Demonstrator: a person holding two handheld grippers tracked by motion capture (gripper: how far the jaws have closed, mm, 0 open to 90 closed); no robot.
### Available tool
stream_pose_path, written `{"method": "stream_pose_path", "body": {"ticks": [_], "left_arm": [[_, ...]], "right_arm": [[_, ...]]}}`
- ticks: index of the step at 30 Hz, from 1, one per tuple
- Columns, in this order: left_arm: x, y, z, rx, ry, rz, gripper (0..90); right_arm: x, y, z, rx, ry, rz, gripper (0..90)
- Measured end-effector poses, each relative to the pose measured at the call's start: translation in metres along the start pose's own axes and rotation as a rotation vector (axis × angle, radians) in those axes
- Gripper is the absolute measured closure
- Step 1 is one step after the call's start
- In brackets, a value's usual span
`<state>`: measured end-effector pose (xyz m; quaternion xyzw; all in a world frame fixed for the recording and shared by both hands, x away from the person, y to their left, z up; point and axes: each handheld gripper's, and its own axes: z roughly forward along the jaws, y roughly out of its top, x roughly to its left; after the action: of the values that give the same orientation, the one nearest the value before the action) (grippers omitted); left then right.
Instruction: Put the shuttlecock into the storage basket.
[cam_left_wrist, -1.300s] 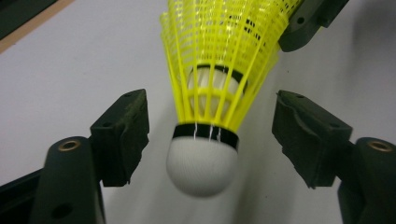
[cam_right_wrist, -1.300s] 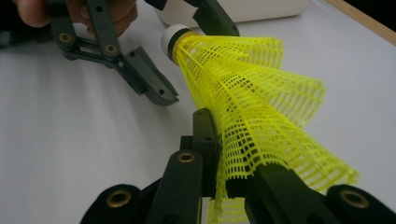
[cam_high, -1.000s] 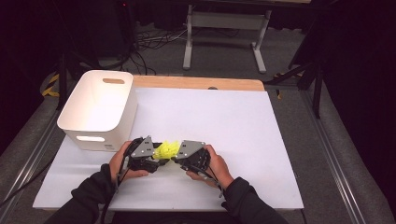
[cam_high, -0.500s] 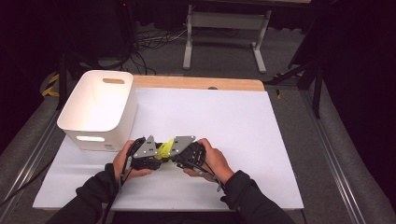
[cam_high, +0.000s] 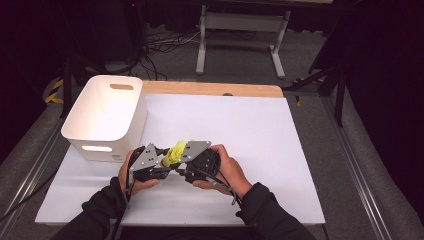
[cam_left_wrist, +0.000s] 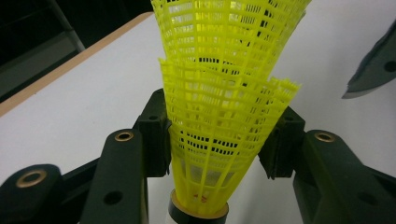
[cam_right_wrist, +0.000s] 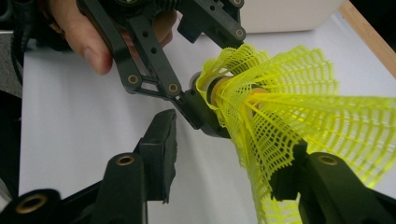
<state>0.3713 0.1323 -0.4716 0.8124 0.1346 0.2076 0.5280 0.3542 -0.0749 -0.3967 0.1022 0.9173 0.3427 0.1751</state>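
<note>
Two yellow mesh shuttlecocks (cam_left_wrist: 219, 93), nested one in the other, stand between the pads of my left gripper (cam_left_wrist: 219, 140). Its jaws have just been closing and both pads press on the skirt near the dark-ringed cork base. In the high view the shuttlecocks (cam_high: 175, 151) sit between the two hand-held grippers, near the table's front. My right gripper (cam_right_wrist: 229, 158) has just been opening: its left pad (cam_right_wrist: 161, 149) stands off the skirt (cam_right_wrist: 289, 116), which fans out over the right jaw. The left gripper (cam_right_wrist: 212, 79) shows there too, gripping the shuttlecocks' narrow end.
A white bin (cam_high: 107, 117) with handle slots stands at the table's left, just beyond the left hand. The white sheet (cam_high: 250, 135) covers the table, with a wooden edge (cam_high: 215, 89) at the back. The right gripper's grey plate (cam_left_wrist: 373, 65) shows close by.
The right gripper's jaws have opened off the shuttlecocks and that hand has risen a little. The left hand has stayed in place and keeps its hold on the yellow shuttlecocks.
</note>
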Motion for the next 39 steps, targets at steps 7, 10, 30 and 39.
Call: {"method": "stream_pose_path", "body": {"ticks": [7, 10, 30, 39], "left_arm": [[0.001, 0.0, -0.002, -0.021, 0.003, -0.006, 53.5], [0.0, 0.0, -0.003, -0.032, 0.002, -0.01, 53.5], [0.001, 0.001, -0.01, -0.069, 0.018, -0.007, 53.4], [0.001, 0.002, -0.013, -0.078, 0.024, -0.005, 53.2]], "right_arm": [[-0.001, 0.002, -0.009, -0.021, -0.016, 0.018, 37.2], [-0.002, 0.002, -0.012, -0.034, -0.009, 0.036, 37.2], [-0.003, -0.004, -0.036, -0.153, -0.084, 0.075, 26.7], [-0.004, -0.007, -0.046, -0.21, -0.105, 0.088, 26.6]]}}
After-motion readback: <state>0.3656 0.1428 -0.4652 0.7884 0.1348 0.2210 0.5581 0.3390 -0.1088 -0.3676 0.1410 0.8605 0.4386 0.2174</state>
